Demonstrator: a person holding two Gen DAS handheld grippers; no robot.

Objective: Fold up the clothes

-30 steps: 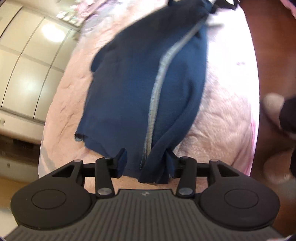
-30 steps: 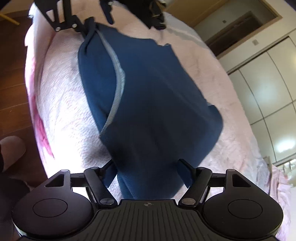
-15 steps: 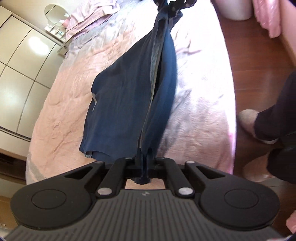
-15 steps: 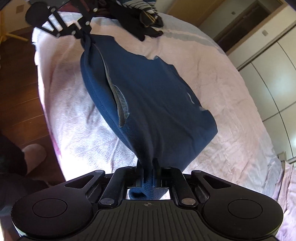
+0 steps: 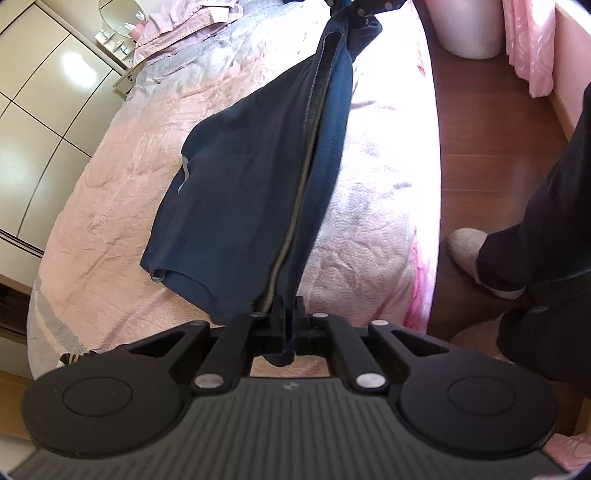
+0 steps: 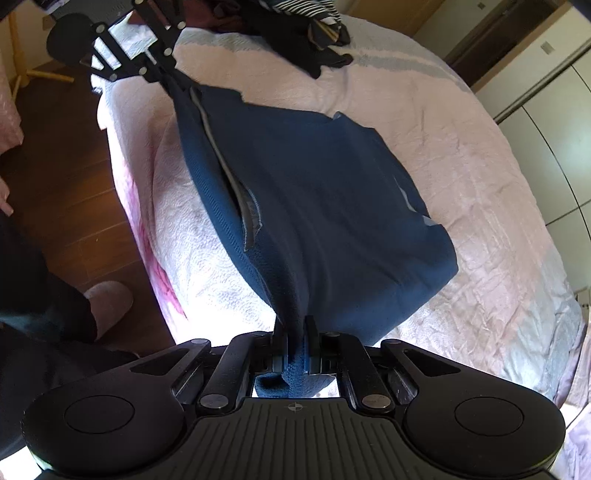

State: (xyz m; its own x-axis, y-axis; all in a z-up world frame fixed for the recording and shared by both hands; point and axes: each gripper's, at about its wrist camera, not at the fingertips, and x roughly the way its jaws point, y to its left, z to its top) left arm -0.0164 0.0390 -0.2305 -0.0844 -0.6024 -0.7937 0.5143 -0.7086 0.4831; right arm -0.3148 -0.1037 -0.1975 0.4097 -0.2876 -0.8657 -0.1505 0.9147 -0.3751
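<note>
1. We are watching the left gripper (image 5: pixel 289 314) at the lower centre of its own view, its jaws pressed together and pinching a bunched corner of the navy garment (image 5: pixel 236 192).
2. In the right wrist view we are seeing the right gripper (image 6: pixel 295 334) at the lower centre, likewise clamped on a gathered fold of the same navy garment (image 6: pixel 325 206), with a tuft of cloth poking out behind its fingers.
3. The garment is stretching taut between the two grippers; its near edge is hanging lifted, while its far side is trailing on the pink bedspread (image 5: pixel 110 192).
4. A grey stripe (image 5: pixel 299 192) is running along the raised edge from one gripper to the other.
5. In the left view, the right gripper (image 5: pixel 360 7) is showing at the top centre of the frame, gripping the far end of the cloth.
6. In the right view, the left gripper (image 6: pixel 155 72) is sitting at the upper left, holding the opposite end.
7. We are noting a heap of dark clothes (image 6: pixel 306 33) lying at the top centre of the right view, on the bedspread (image 6: pixel 480 166) and apart from the garment.
8. A person's dark trouser leg (image 5: pixel 543 229) and pale slipper (image 5: pixel 463 243) are standing on the wooden floor (image 5: pixel 491 129) at the right of the left view, beside the bed.
9. White wardrobe doors (image 5: pixel 40 99) are filling the left edge of that view.
</note>
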